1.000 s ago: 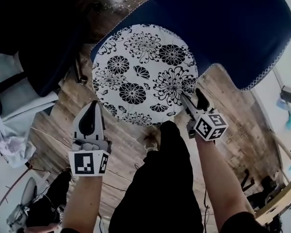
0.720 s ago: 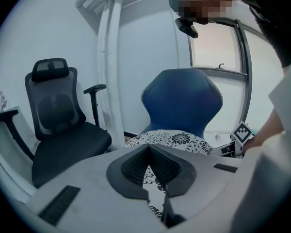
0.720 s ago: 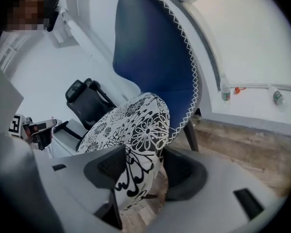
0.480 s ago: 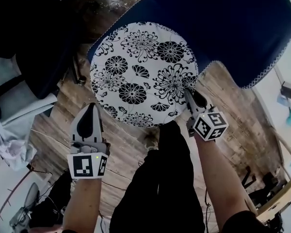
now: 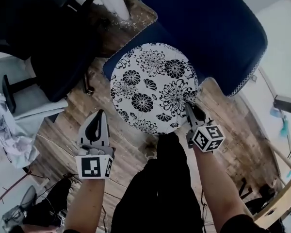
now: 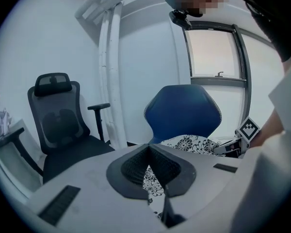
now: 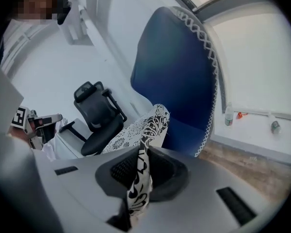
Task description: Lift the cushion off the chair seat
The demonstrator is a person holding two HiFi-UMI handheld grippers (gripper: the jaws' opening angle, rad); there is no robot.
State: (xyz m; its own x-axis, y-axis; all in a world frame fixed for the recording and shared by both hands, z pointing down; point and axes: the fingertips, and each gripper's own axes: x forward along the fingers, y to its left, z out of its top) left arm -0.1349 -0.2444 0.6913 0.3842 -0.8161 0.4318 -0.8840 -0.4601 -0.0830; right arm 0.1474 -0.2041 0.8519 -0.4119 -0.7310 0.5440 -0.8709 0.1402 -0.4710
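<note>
Stands over a blue chair [image 5: 213, 28], one black-trousered leg [image 5: 160, 193] above a plank floor [image 5: 126, 144]. Pinches the near right rim of the cushion [image 5: 153, 89] in the right tongs [image 5: 190, 102]; has just been closing these jaws, now clamped with the printed cloth standing folded between the pads. Finds the cushion, round and white with black flowers, spread over the chair's seat in front of the backrest, its near part reaching out over the floor and its gripped rim raised; cannot tell whether the rest lies on the seat. Holds the left tongs [image 5: 101, 113] just beside the cushion's near left rim, apart from it, tips pressed together on nothing, only a sliver of flower print showing through the slit behind the tips. Points both tongs away from the body and somewhat downward. Has a black office chair [image 5: 53, 57] to the left of the blue one, with a white pipe [image 5: 114, 1] rising between the two at the far side.
</note>
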